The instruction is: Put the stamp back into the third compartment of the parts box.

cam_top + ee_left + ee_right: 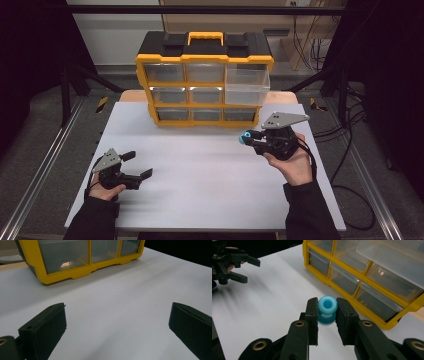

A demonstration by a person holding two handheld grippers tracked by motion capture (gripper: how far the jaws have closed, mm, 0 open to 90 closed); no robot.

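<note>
White tabletop (pixel 200 170), yellow organizer (pixel 205 80) at back, one drawer (pixel 247 86) pulled out. Right gripper (pixel 327 312) fingers clamp blue spool (pixel 327 308) just short of it; risk: rounded sides slip. Left gripper (pixel 137 165) wide open, empty.

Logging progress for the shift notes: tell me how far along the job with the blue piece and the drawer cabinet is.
Done: one clear drawer, top right of the yellow cabinet, stands pulled out. In hand: the right gripper is shut on the blue spool, held above the white table near the cabinet. The left gripper is open and holds nothing. Left: probably dropping the spool in and closing the drawer.
</note>
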